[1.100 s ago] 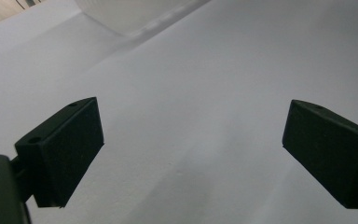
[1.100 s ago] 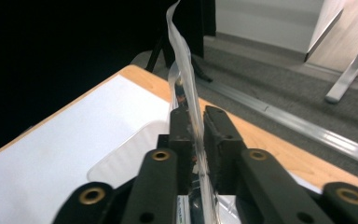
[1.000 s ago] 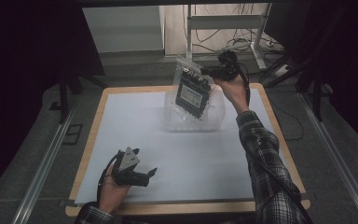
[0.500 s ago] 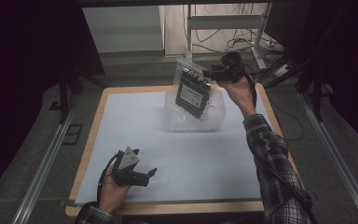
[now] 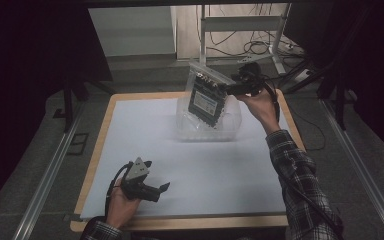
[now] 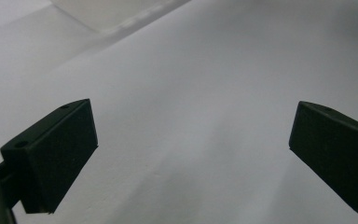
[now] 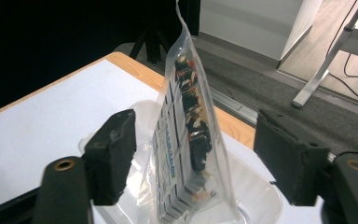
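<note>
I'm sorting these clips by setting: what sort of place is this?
Probably a lab or recording workshop, not a home: a white-topped table with wooden edging, dark curtains around it, and cables trailing over the floor by a metal stand behind it.

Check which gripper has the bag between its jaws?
The right gripper: its jaws, just opened, flank the clear bag standing in the plastic tub, pads off it. The left gripper sits open over bare white tabletop.

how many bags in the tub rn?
1. A clear bag of dark pieces stands on edge in the clear plastic tub at the table's far right, between the right gripper and its open jaws.
</note>
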The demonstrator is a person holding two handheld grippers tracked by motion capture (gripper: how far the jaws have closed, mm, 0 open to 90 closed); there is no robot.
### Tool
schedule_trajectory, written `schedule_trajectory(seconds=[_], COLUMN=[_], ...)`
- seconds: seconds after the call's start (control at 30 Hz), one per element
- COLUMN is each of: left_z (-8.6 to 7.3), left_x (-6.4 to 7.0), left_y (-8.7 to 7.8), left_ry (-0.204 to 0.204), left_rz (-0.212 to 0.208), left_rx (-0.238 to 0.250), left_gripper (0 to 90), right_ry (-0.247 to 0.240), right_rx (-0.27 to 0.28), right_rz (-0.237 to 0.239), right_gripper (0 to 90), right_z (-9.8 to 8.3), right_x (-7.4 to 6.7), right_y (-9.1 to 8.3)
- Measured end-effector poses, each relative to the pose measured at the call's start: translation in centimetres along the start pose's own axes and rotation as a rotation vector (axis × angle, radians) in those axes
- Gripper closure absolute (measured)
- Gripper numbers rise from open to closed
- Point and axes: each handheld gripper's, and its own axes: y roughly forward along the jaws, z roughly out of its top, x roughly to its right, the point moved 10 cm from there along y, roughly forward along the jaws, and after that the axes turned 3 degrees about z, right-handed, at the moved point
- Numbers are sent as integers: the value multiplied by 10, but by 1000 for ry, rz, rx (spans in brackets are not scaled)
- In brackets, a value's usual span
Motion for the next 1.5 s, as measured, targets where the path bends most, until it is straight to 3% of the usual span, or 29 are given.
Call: schedule_trajectory(seconds=[0.17, 0.23, 0.5, 0.7, 0.97, 1.5], left_z=[2, 6, 7, 11, 10, 8], left_x=[-2, 0, 0, 4, 4, 5], left_y=[-2, -4, -4, -5, -4, -2], left_ry=[-21, -5, 21, 65, 74, 84], left_rz=[-5, -4, 11, 19, 29, 41], left_rx=[22, 53, 58, 86, 74, 55], left_gripper=[5, 10, 9, 1, 0, 0], right_ry=[4, -3, -12, -21, -23, -52], right_rx=[-3, -9, -7, -2, 23, 25], right_rz=[7, 3, 13, 20, 35, 41], right_gripper=[244, 214, 158, 130, 107, 88], right_z=[-5, -8, -11, -19, -33, -63], right_x=[-2, -3, -9, -15, -23, -36], right_y=[-2, -4, -13, -24, -31, -35])
